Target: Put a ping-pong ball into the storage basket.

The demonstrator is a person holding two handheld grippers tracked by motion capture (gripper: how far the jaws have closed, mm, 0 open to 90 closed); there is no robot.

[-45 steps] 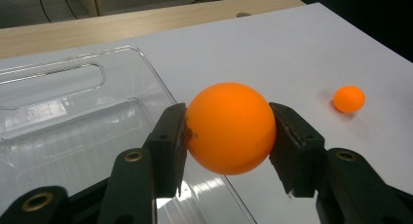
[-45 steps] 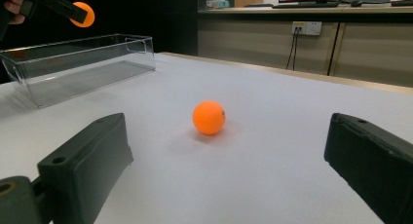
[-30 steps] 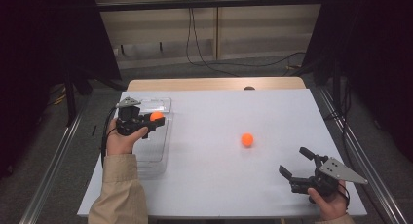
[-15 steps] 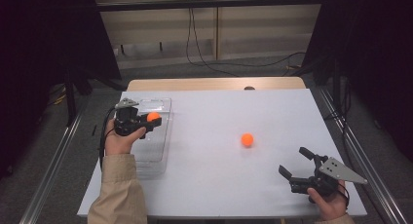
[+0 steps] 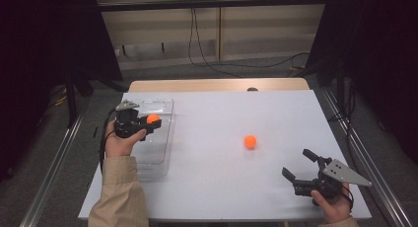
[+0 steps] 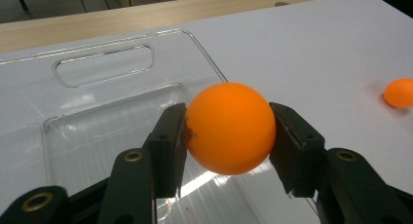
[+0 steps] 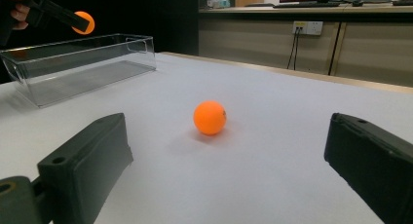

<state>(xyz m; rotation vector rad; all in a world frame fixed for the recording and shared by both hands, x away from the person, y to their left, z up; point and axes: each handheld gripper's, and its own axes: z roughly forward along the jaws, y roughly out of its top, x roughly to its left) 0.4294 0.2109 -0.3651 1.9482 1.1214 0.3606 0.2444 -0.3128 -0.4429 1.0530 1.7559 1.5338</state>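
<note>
Ball [image 6: 228, 127] in orange sits clamped between the jaws of the left gripper [image 5: 148, 123], raised over the clear tray [image 5: 162, 138] at the table's left side. Against the earlier pictures we see nothing shifted: ball, hands and tray keep their places. Being round, the ball shows us no long axis and no heading. We see nothing lying in the tray. Well apart, a second orange ball [image 5: 250, 141] rests on the white table [image 5: 222, 187]. Near the right front corner, the right gripper [image 5: 299, 167] hovers with jaws spread wide, nothing between them
</note>
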